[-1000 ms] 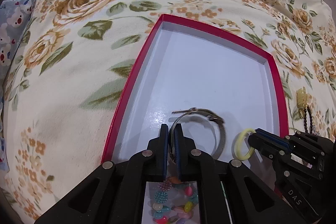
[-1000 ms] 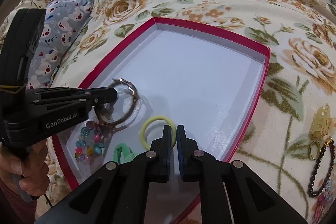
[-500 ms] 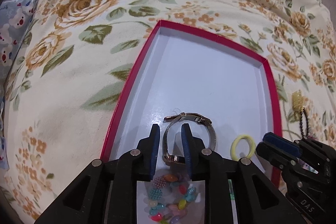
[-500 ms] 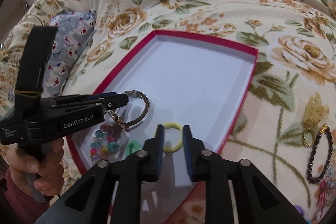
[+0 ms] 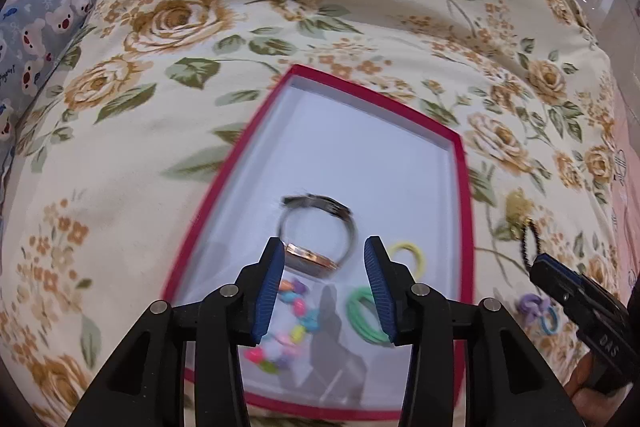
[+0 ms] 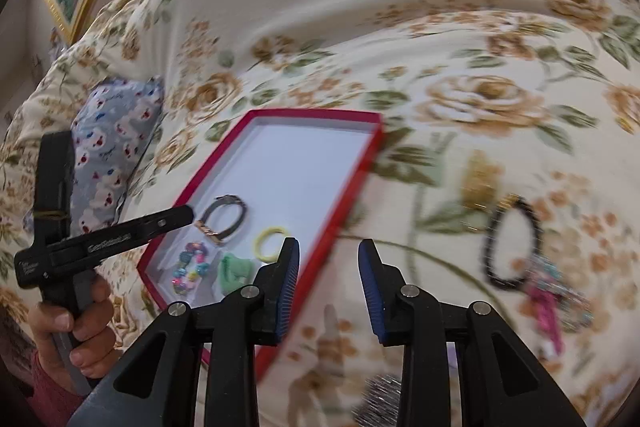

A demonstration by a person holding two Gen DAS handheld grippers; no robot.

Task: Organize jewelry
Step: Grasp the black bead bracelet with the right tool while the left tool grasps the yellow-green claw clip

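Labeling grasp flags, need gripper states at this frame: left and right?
Left gripper: open, holding nothing; the watch lies in the red tray.
Right gripper: open, empty, over the floral bedspread.

1. Left black two-finger gripper with blue ribbed pads (image 5: 325, 281): jaws spread wide, nothing between the pads; both fingers symmetric in the left wrist view, tips pointing forward and down.
2. Same left gripper seen from the right wrist view (image 6: 176, 219): body roughly level, tip pointing right; the person's bare left hand (image 6: 74, 333) is wrapped around its handle from below, fingers curled, thumb in front.
3. Right black two-finger gripper with blue ribbed pads (image 6: 329, 281): jaws wide apart, holding nothing; tips angled down.
4. Right gripper's tip enters the left wrist view at lower right (image 5: 540, 265); bit of skin behind it, otherwise hidden.
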